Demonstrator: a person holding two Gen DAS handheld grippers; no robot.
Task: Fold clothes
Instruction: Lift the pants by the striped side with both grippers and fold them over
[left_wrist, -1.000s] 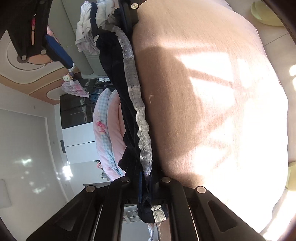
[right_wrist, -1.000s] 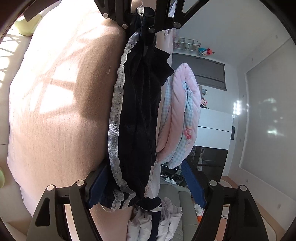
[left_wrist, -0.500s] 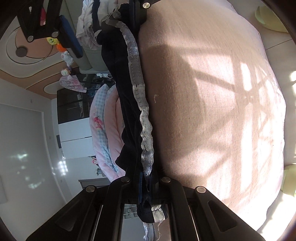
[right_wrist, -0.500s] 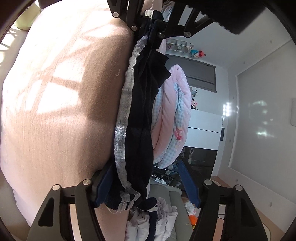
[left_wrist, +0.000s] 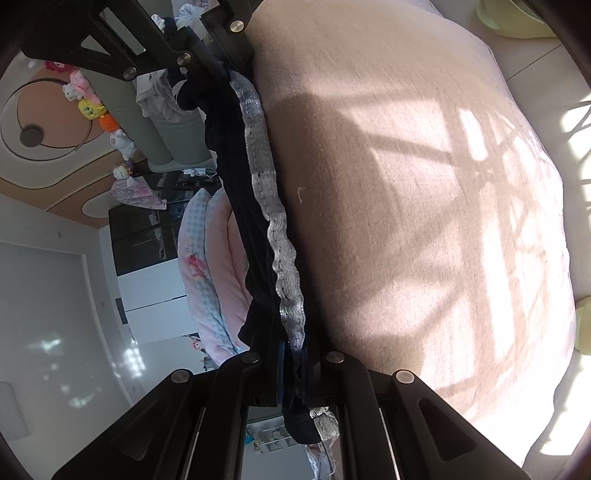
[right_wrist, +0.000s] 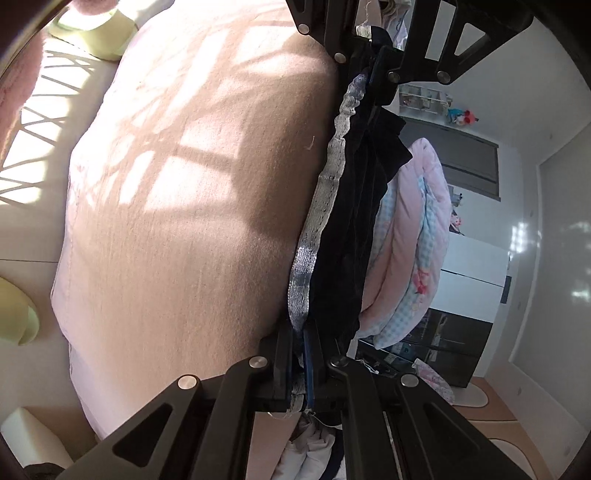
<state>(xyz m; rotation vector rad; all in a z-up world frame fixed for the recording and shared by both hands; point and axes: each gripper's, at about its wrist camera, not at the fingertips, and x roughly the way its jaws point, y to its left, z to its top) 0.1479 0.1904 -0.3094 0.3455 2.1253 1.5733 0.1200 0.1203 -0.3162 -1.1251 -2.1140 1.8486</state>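
Note:
A dark navy garment (left_wrist: 255, 236) with a silver-grey elastic waistband (left_wrist: 284, 280) is stretched between my two grippers above the pink bed sheet (left_wrist: 424, 221). My left gripper (left_wrist: 293, 363) is shut on one end of the waistband. My right gripper (right_wrist: 301, 354) is shut on the other end of the garment (right_wrist: 351, 236). Each gripper shows at the top of the other's view: the right one (left_wrist: 207, 62) and the left one (right_wrist: 369, 70). The views are rolled sideways.
A folded pink and blue checked quilt (right_wrist: 410, 240) lies on the bed behind the garment. A grey bin with loose clothes (left_wrist: 173, 122) stands beyond. Pale green slippers (right_wrist: 96, 37) lie on the floor beside the bed. Dark cabinets and white walls stand behind.
My right gripper was open around the garment's end and has shut on it. The two grippers have come closer together along the waistband.

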